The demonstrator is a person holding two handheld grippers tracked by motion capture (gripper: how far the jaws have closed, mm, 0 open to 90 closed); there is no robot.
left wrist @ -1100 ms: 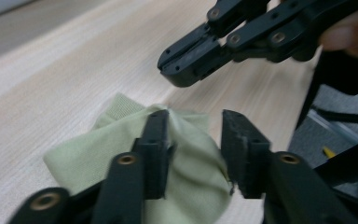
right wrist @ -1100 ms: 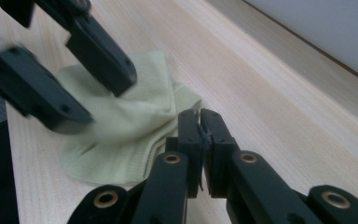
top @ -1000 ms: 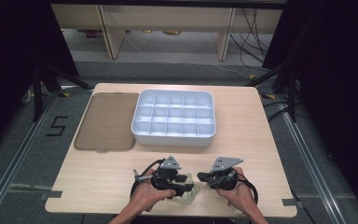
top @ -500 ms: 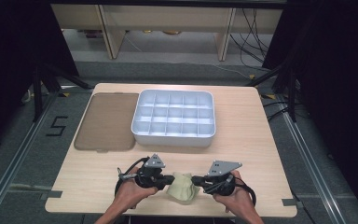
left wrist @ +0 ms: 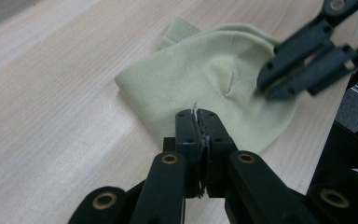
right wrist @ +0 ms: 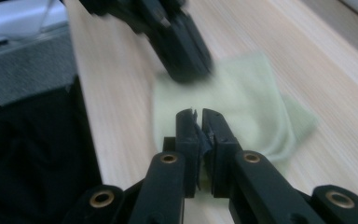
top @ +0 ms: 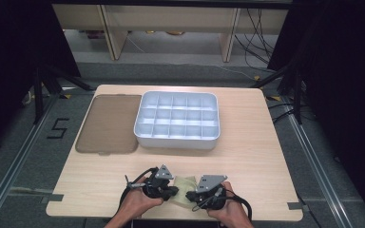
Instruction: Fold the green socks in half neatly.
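A: Where's the cloth?

B: The pale green cloth [top: 184, 186] lies crumpled on the table [top: 261, 156], low centre of the high view, between both tongs.

A: Left tongs [left wrist: 199, 122]?

B: Clenched, having just closed. Tips rest at the cloth's near edge in the left gripper view; can't tell if fabric is pinched.

A: Right tongs [right wrist: 198, 122]?

B: Nearly closed, tips over the cloth's edge; grip unclear.

A: Anything else?

B: White compartment tray [top: 177, 119] mid-frame, brown lid [top: 109, 123] just left of it.
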